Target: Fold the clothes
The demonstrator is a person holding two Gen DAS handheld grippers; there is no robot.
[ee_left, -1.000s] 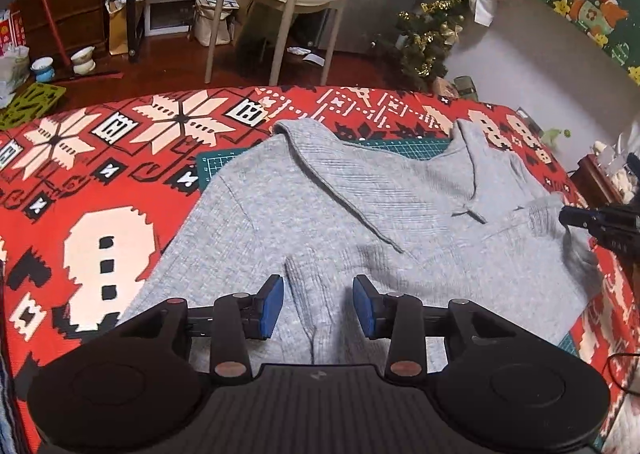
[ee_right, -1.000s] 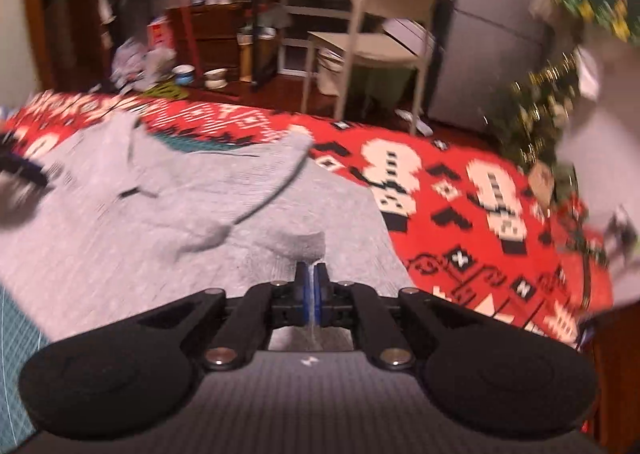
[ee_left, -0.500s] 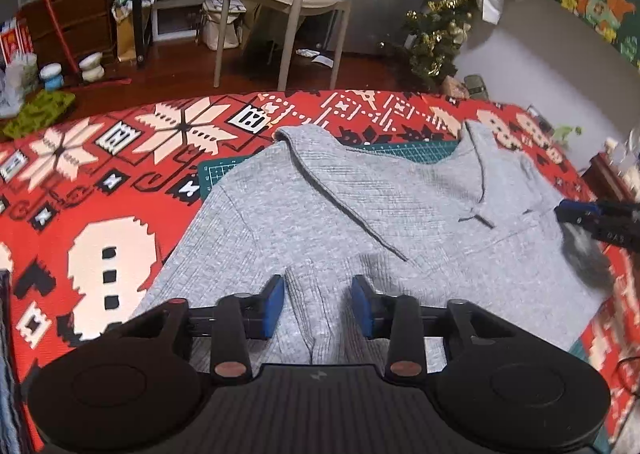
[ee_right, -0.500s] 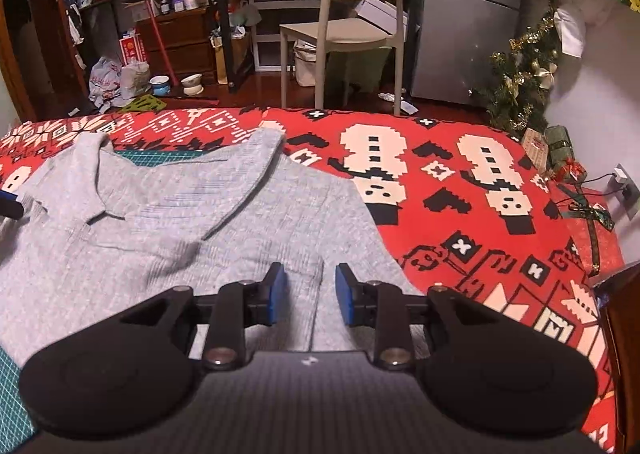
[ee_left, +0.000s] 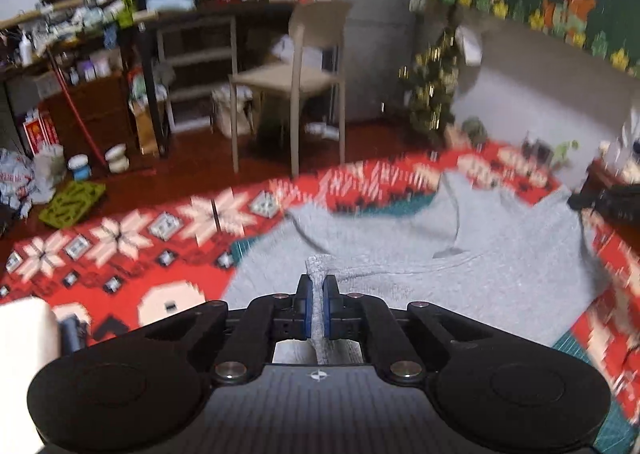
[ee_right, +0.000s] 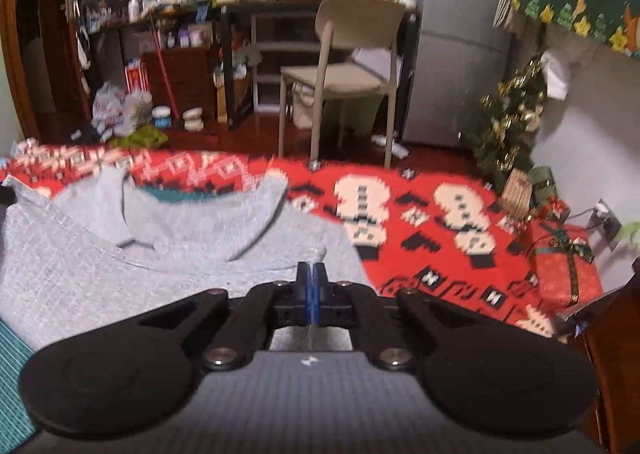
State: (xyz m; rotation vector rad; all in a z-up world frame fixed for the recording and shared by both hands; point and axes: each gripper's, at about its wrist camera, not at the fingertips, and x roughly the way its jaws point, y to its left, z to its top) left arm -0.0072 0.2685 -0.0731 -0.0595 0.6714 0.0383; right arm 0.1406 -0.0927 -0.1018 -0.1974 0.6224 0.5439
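Fingers of the left gripper (ee_left: 317, 296) pressed together on a pinched ridge of the grey knit sweater (ee_left: 440, 270); a tuft of fabric sticks up above the blue pads (ee_left: 306, 304), and a strip of it runs down between them. Fingers of the right gripper (ee_right: 311, 286) fully together, blue pads (ee_right: 307, 294) meeting; a thin pale edge of the sweater (ee_right: 160, 250) shows just below them, so a thin layer seems caught there, though that is hard to tell.

Sweater lies spread on a red blanket (ee_left: 120, 254) with white snowflake and snowman patterns. Collar end faces away from both cameras, toward the room. A teal cutting mat (ee_right: 172, 193) peeks out under the collar and again at the near left corner of the right wrist view.

In the left wrist view the right gripper (ee_left: 612, 201) shows as a dark shape at the sweater's far right edge. That view is motion-blurred.

Beyond the blanket: a beige chair (ee_right: 344, 65), a small Christmas tree (ee_right: 508, 121) against the wall, a wrapped red gift box (ee_right: 564, 266) at the blanket's right edge.
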